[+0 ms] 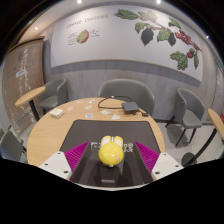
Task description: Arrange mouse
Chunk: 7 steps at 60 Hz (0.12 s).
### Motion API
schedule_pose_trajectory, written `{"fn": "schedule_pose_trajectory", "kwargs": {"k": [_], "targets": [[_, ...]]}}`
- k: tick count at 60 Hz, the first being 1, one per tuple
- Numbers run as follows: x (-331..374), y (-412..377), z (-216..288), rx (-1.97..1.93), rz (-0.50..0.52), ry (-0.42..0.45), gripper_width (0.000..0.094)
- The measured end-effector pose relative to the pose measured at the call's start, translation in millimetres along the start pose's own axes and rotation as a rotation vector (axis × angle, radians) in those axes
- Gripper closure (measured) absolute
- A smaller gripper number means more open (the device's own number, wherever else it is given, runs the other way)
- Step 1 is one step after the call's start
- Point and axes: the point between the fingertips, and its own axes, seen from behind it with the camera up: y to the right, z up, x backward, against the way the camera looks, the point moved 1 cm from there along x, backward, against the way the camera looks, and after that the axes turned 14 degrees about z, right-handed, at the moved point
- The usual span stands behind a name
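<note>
Round wooden table carries a black mat. On its near edge sits the yellow mouse, dead centre between the gripper fingers, which stand apart, untouching.

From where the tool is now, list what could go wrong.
1. The yellow mouse sits between the tool fingers, with gaps showing; closing off-centre could push it aside.
2. It looks rounded, so the pads may slip.
3. The black mat ahead could shift if the mouse is dragged.
</note>
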Motion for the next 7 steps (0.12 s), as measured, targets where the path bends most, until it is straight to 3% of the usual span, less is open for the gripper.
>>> {"fn": "schedule_pose_trajectory", "kwargs": {"k": [7], "targets": [[38, -16, 0, 0.001, 0.062, 0.114, 0.0074]]}}
